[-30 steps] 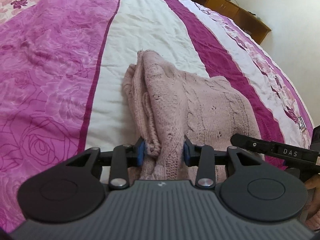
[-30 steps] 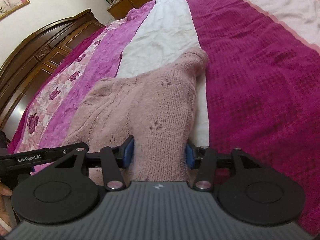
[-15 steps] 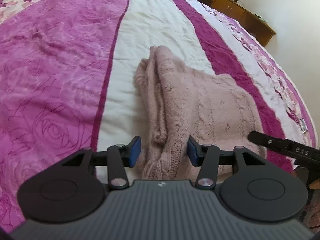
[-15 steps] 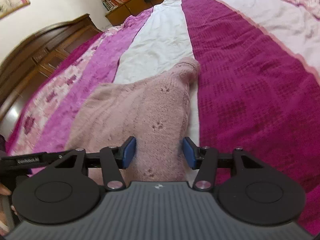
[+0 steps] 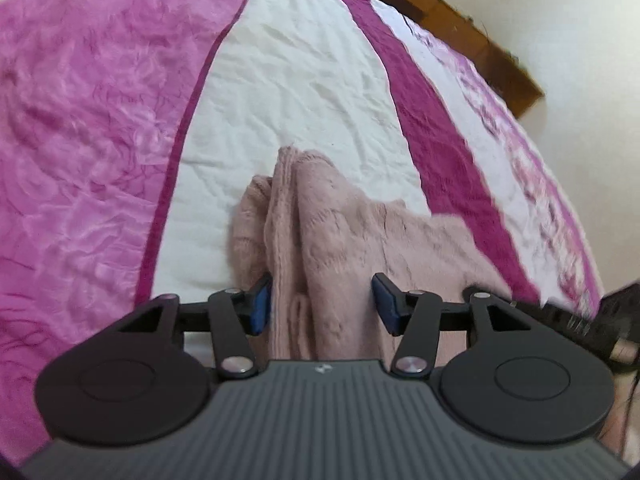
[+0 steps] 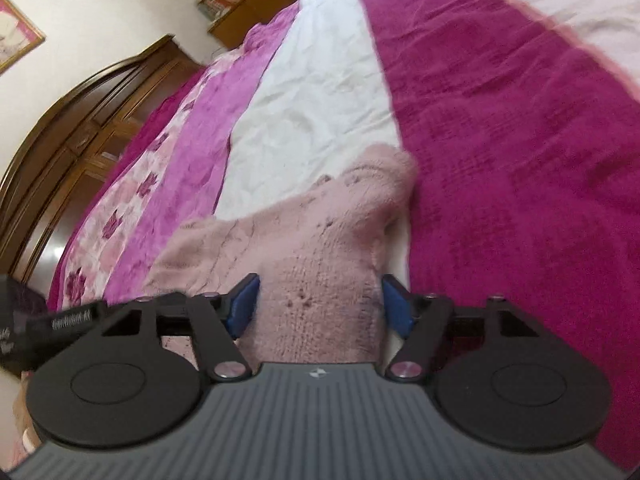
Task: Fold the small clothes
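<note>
A folded pale pink knitted sweater (image 5: pixel 344 240) lies on the white stripe of the bedspread. My left gripper (image 5: pixel 322 306) stands open above its near left edge, with the blue pads clear of the knit on both sides. In the right wrist view the same sweater (image 6: pixel 316 240) stretches away from me, its far end rounded. My right gripper (image 6: pixel 318 306) is open too, straddling the near end of the sweater without pinching it. The other gripper's black body shows at the edge of each view.
The bedspread (image 5: pixel 100 120) has magenta, white and floral stripes. A wooden cabinet (image 5: pixel 440 12) runs along the far wall in the left wrist view. A dark wooden headboard (image 6: pixel 88 120) and a low shelf (image 6: pixel 248 12) with books show in the right wrist view.
Both grippers opened and let go of the sweater, which now lies flat on the bed. Both have drawn back and risen a little.
</note>
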`<state>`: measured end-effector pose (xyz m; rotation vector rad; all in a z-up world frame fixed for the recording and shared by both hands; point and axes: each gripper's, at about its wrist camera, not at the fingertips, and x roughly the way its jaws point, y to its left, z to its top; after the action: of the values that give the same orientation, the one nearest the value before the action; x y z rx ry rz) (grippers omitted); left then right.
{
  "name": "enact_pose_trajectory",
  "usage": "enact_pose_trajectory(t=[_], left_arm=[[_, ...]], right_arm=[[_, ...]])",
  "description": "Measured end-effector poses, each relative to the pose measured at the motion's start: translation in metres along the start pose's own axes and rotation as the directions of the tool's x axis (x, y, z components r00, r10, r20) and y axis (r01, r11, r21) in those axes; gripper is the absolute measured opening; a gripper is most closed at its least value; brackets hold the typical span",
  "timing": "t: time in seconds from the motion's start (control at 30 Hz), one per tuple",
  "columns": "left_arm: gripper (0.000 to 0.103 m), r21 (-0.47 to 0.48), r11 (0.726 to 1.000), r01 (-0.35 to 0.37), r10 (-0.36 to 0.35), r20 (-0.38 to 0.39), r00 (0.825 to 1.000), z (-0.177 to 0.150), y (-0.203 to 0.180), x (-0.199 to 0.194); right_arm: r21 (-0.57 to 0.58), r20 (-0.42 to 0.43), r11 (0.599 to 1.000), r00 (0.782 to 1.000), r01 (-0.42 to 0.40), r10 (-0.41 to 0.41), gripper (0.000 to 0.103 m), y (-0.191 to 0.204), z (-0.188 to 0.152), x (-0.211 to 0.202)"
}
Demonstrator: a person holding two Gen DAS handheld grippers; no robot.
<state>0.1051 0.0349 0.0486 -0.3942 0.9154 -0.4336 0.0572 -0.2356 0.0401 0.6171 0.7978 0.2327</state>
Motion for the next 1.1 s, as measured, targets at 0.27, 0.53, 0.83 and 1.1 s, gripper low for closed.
enact_pose_trajectory(t=[0.27,0.53,0.83,1.1], left_arm=[[0.025,0.069,0.988,-0.139,0.124,0.182,0.975,-0.007,-0.001,-0.022],[0.026,0.054,0.988,-0.146,0.138,0.135,0.981,-0.001,0.01,-0.005],[0.027,0.076,0.981,-0.178,0.166,0.134,0.977,-0.002,0.0,-0.025],[0.028,0.124,0.976,-0.179,0.163,0.131,0.978,-0.026,-0.022,-0.071]], right_arm=[[-0.454,0.112,0.886,0.993,0.094,-0.048,0.043,0.089,0.005,-0.001],[-0.28,0.064,0.938,0.979,0.206,-0.196,0.049,0.045,0.005,0.03],[-0.273,0.13,0.939,0.975,0.209,-0.179,0.058,0.061,-0.007,-0.014],[-0.215,0.175,0.963,0.976,0.164,-0.127,0.058,0.065,-0.038,-0.071]])
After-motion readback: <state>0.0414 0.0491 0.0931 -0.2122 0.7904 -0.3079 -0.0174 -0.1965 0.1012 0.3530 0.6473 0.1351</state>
